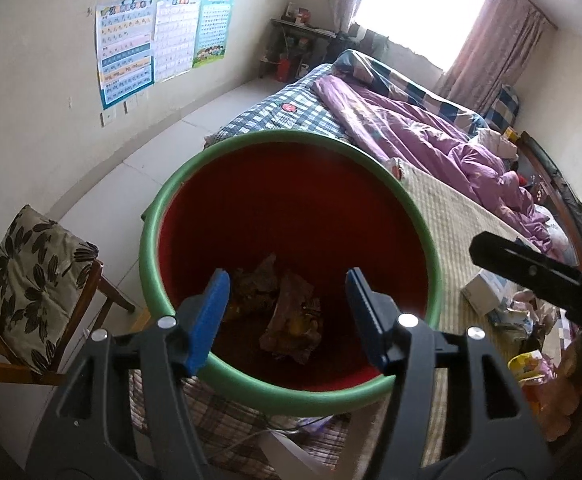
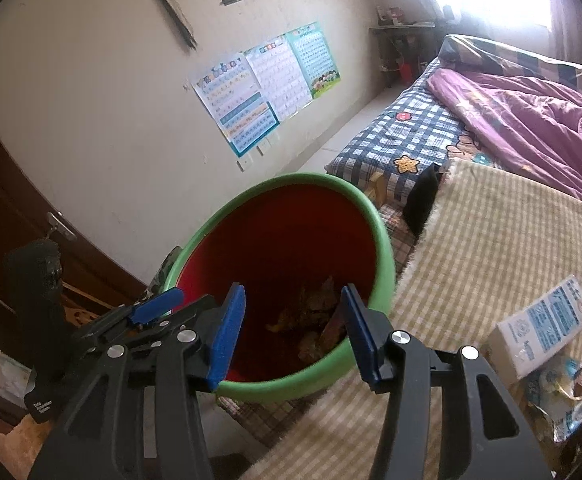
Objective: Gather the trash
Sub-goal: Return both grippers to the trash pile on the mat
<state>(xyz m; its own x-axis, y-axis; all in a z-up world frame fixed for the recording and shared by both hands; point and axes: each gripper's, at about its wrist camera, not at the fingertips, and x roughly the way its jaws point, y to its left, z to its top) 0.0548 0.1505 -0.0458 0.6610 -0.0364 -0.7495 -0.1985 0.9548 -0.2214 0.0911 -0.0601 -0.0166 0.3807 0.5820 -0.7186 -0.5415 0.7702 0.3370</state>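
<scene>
Overhead, both grippers hang above the red bin (image 1: 291, 216) with its green rim. Left gripper (image 1: 287, 312): jaws spread, nothing between the pads. Right gripper (image 2: 293, 328): likewise spread and empty. Crumpled brown wrappers (image 1: 287, 320) lie at the bin's bottom. Right of the bin, on the checked mat (image 2: 491, 240), a white-and-blue carton (image 2: 543, 324) with unreadable print, beside more packets (image 1: 531, 364). Behind the bin: wall charts (image 1: 159, 44), writing too small to read.

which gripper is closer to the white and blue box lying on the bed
Right. The right gripper hangs over the bin beside the white and blue box; the left gripper is farther across.
</scene>
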